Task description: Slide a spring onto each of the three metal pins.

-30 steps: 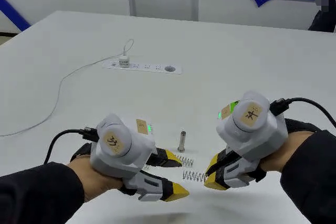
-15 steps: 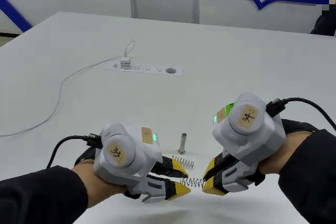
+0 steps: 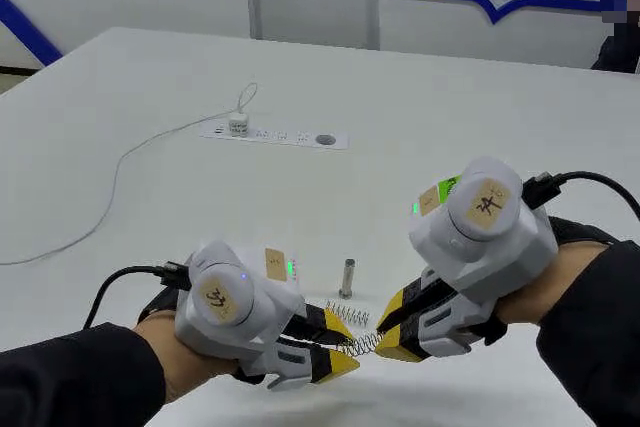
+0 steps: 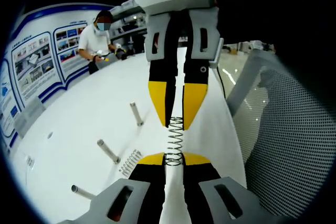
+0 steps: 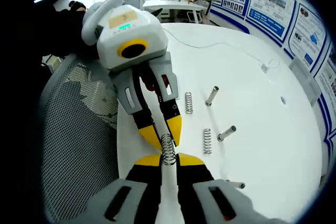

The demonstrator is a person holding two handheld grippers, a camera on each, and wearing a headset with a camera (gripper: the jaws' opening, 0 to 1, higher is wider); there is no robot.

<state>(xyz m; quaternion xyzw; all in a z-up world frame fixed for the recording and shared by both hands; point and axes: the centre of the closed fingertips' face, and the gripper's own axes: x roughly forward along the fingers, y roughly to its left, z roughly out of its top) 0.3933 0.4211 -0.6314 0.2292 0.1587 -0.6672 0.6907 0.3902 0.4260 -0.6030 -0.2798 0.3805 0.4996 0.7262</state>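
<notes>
One spring (image 3: 363,344) hangs between the two grippers, just above the white table (image 3: 420,137). My left gripper (image 3: 342,344) is shut on its near end (image 4: 173,153), and my right gripper (image 3: 385,337) is shut on the other end (image 5: 168,150). The yellow fingertips of both nearly meet. Two more springs (image 5: 188,102) (image 5: 207,141) lie loose on the table. Beside them lie three metal pins (image 5: 211,96) (image 5: 226,132) (image 5: 233,184) on their sides. In the head view one pin (image 3: 347,275) and a loose spring (image 3: 348,313) show just beyond the grippers.
A white power strip (image 3: 272,131) with a plugged-in charger and a trailing cable (image 3: 110,182) lies farther back on the table. A chair (image 3: 313,9) stands at the far edge. A mesh chair (image 4: 278,129) is close to the near edge. A person (image 4: 98,40) stands at another table.
The spring has come off the table and is now held at both ends. The left gripper moved right and closed on it; the right gripper shifted slightly up.
</notes>
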